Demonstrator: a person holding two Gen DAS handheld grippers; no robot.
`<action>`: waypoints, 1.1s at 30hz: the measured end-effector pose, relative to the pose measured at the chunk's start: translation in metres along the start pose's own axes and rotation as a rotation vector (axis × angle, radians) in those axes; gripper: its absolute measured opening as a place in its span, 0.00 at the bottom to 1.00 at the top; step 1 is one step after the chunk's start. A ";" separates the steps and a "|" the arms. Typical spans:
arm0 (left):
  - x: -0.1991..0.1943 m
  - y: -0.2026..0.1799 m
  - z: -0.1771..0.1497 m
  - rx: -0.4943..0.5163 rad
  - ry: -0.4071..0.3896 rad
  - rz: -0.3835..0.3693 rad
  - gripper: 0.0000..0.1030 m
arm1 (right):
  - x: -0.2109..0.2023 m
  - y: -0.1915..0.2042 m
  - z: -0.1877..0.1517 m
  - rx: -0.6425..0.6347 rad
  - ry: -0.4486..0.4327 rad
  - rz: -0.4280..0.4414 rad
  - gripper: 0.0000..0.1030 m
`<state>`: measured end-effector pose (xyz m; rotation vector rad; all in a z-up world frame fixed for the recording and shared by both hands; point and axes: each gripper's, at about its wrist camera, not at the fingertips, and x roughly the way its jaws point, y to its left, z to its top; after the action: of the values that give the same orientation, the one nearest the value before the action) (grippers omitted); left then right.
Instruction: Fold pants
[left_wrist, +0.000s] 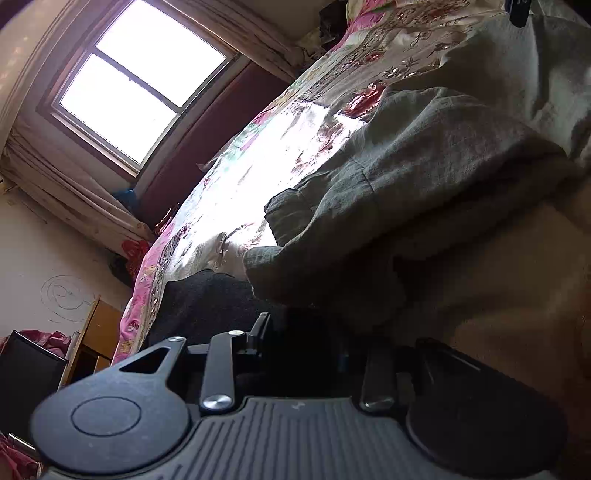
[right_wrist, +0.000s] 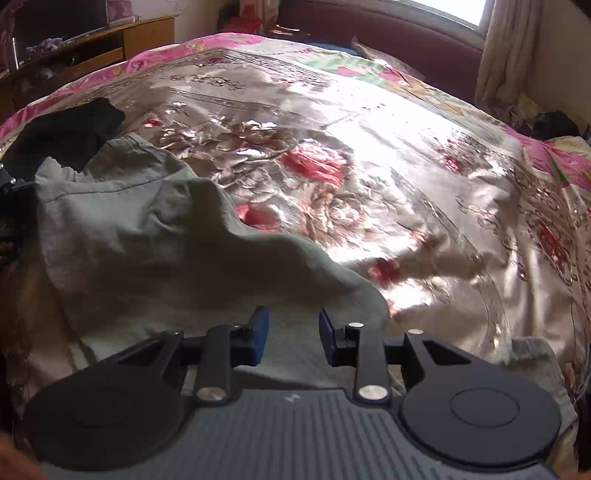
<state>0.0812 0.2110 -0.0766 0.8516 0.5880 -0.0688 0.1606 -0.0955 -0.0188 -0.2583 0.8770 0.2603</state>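
Grey-green pants (right_wrist: 140, 229) lie bunched on a floral satin bedspread (right_wrist: 369, 155). In the right wrist view my right gripper (right_wrist: 293, 338) has its blue-padded jaws parted, with pants cloth lying between and under them. In the left wrist view the same pants (left_wrist: 424, 177) hang over my left gripper (left_wrist: 299, 325). Its left finger (left_wrist: 258, 326) shows, but the cloth and shadow hide the right finger and the gap. The view is tilted sideways along the bed.
A dark garment (right_wrist: 66, 129) lies on the bed's left side, also seen in the left wrist view (left_wrist: 207, 299). A wooden cabinet (right_wrist: 110, 40) stands beyond the bed. A window (left_wrist: 140, 74) with curtains and a dark red headboard (right_wrist: 388, 37) are at the far end.
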 end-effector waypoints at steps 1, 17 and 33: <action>-0.009 0.001 0.004 0.003 -0.004 0.000 0.49 | -0.009 -0.020 -0.011 0.052 0.005 -0.042 0.31; -0.064 -0.069 0.143 -0.052 -0.259 -0.342 0.56 | -0.029 -0.187 -0.047 0.597 -0.053 -0.135 0.35; -0.073 -0.135 0.182 -0.021 -0.333 -0.562 0.56 | 0.011 -0.249 -0.118 0.939 -0.064 -0.092 0.31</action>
<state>0.0649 -0.0234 -0.0388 0.6153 0.4966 -0.7013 0.1644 -0.3656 -0.0710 0.5795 0.8373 -0.2408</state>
